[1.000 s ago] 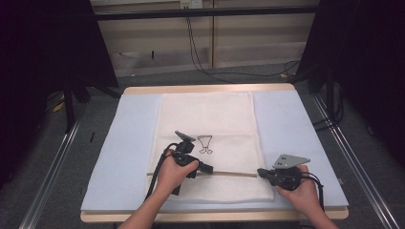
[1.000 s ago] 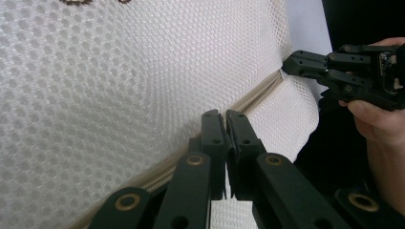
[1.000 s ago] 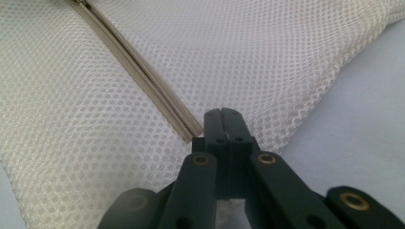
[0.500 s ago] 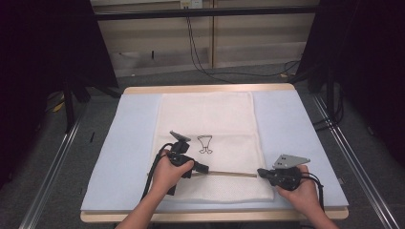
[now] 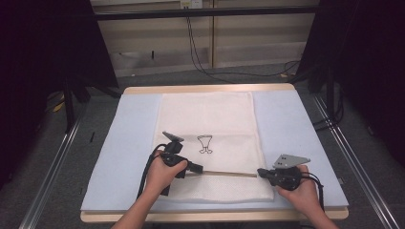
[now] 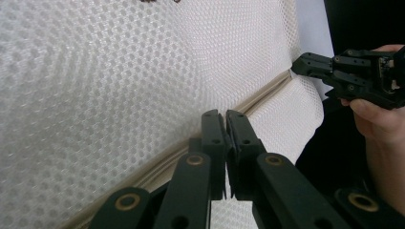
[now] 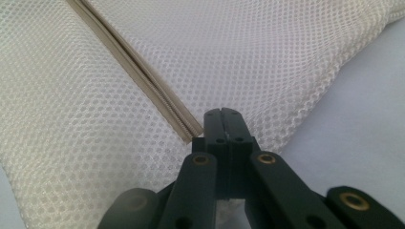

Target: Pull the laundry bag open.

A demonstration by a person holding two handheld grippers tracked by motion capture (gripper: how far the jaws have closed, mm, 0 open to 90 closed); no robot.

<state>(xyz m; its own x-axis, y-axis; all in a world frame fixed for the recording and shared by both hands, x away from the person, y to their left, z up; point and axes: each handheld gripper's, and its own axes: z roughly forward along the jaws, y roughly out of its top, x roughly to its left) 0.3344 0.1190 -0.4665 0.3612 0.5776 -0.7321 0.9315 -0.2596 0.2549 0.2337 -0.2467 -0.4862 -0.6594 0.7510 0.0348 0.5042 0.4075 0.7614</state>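
A white mesh bag [image 5: 205, 112] lies flat on a pale blue mat [image 5: 129, 124], with a small dark drawing [image 5: 205, 143] printed on it. A beige zipper [image 5: 229, 172] runs across the bag near its front edge. My left gripper [image 5: 199, 168] is shut right on the zipper [image 6: 267, 90], jaws [image 6: 222, 113] pressed together; what they pinch is hidden. My right gripper [image 5: 260, 171] is shut at the zipper's right end [image 7: 143, 81], its tips [image 7: 222, 111] on the bag's mesh edge. The left gripper view also shows the right gripper [image 6: 295, 66] farther off.
The mat covers a wooden table [image 5: 205, 88] with metal rails on the floor at both sides. Cables [image 5: 200, 52] hang against the back wall. Bare blue mat [image 7: 363, 105] lies right of the bag.
My left hand and its gripper have shifted a little to the left along the zipper line. The right hand has stayed where it was.
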